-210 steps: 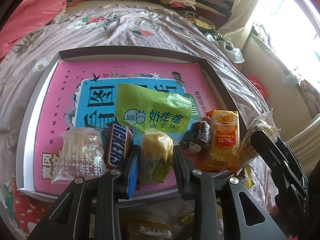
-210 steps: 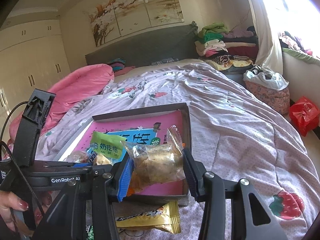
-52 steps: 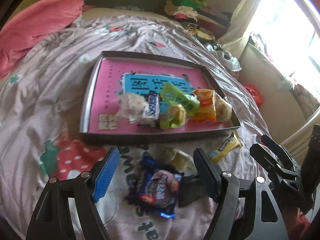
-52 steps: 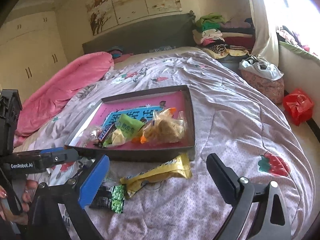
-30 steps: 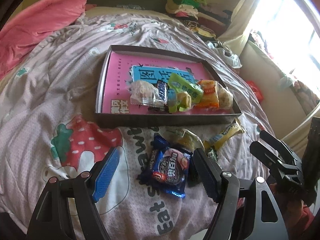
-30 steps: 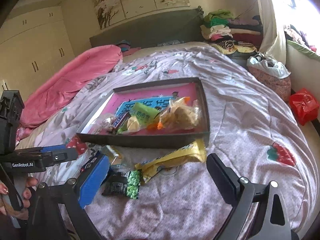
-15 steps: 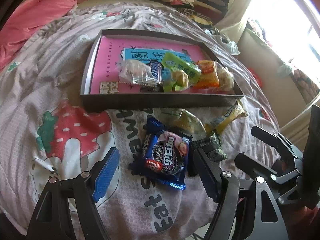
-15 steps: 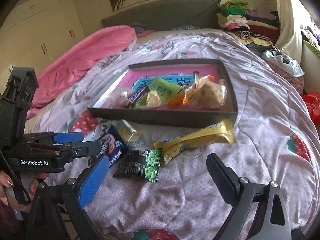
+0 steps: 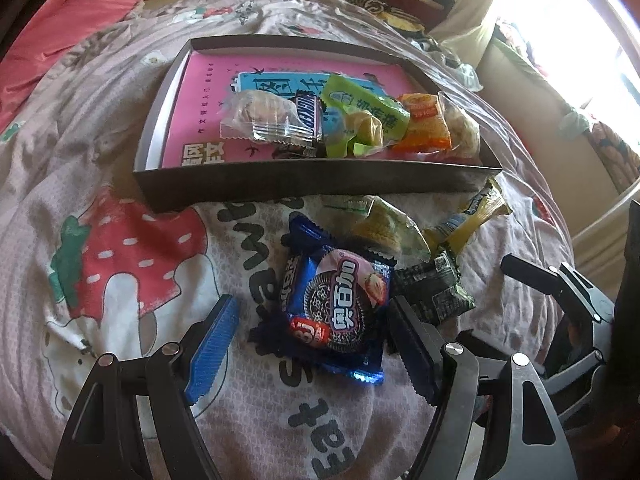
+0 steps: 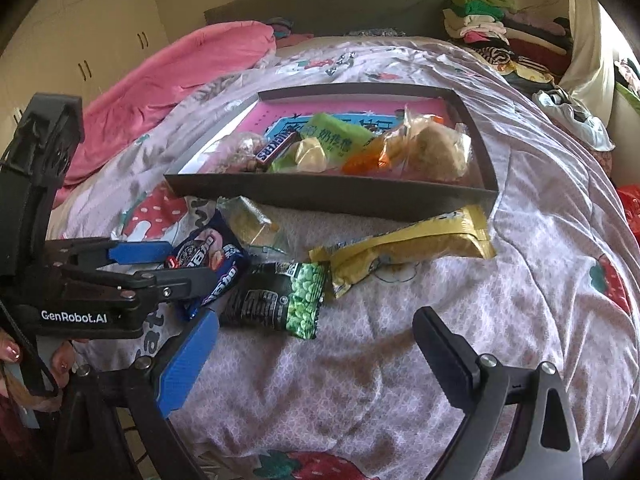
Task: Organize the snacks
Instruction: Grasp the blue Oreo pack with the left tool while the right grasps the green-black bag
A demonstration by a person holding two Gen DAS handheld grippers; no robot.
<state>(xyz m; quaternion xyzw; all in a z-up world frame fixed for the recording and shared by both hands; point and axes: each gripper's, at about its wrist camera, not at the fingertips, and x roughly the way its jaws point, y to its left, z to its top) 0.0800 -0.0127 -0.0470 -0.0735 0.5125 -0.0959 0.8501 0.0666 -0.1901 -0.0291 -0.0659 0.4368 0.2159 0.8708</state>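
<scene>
A dark shallow box with a pink lining lies on the bed and holds several snacks, among them a Snickers bar and a green packet. In front of it lie a blue Oreo packet, a clear yellow-cake packet, a dark green pea packet and a long yellow bar. My left gripper is open, its jaws on either side of the Oreo packet. My right gripper is open and empty just before the pea packet.
The bed has a lilac strawberry-print quilt. A pink duvet lies at the far left. Folded clothes are stacked at the headboard. A bright window is on the right.
Both grippers have moved forward and down toward the loose snacks. The Oreo packet now lies between my left jaws. Both stay open.
</scene>
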